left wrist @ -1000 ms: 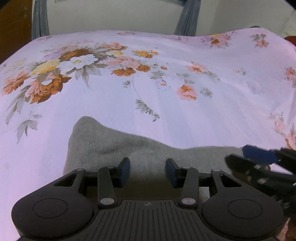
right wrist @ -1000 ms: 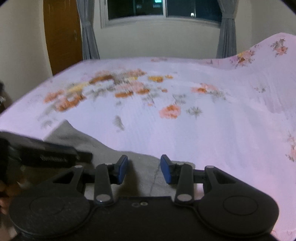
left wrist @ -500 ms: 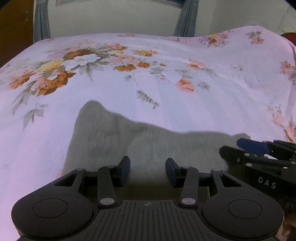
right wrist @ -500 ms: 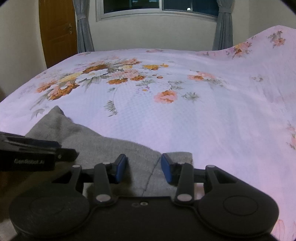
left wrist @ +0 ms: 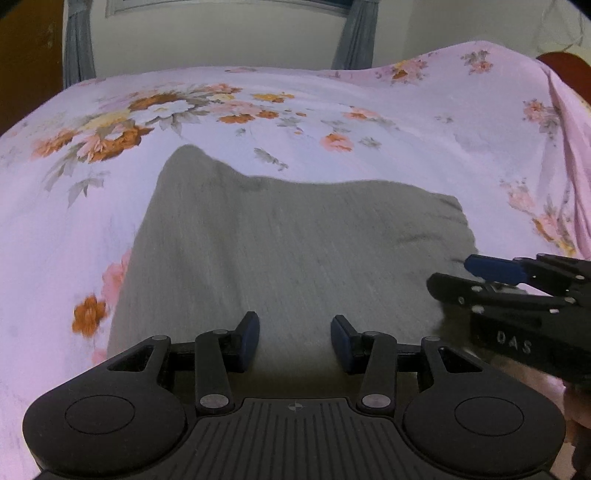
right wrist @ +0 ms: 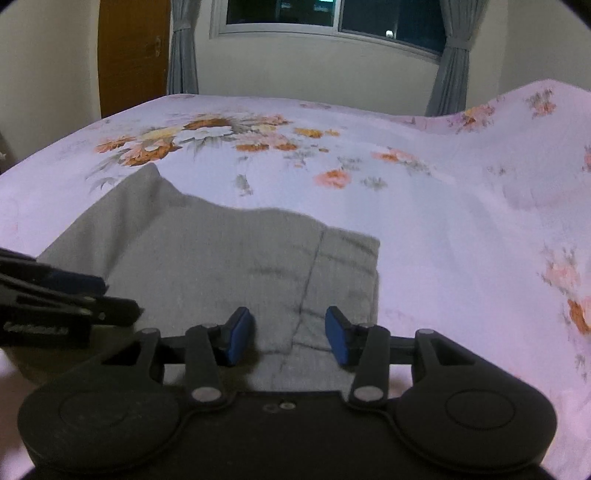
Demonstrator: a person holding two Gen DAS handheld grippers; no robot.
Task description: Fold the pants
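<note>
Grey pants (left wrist: 288, 240) lie flat and folded on the floral pink bedsheet (left wrist: 332, 103); they also show in the right wrist view (right wrist: 236, 254), with the waistband seam at the right end. My left gripper (left wrist: 294, 341) is open and empty, hovering over the near part of the pants. My right gripper (right wrist: 289, 338) is open and empty over the waistband end. The right gripper shows at the right of the left wrist view (left wrist: 491, 280). The left gripper shows at the left of the right wrist view (right wrist: 74, 295).
The bedsheet (right wrist: 443, 221) rises into a hump over pillows at the far right. A wooden door (right wrist: 133, 51), a window (right wrist: 325, 14) and grey curtains (right wrist: 183, 48) stand behind the bed.
Both grippers have pulled back and up from the pants, so more of the grey cloth shows in front of the fingers. Both stay open.
</note>
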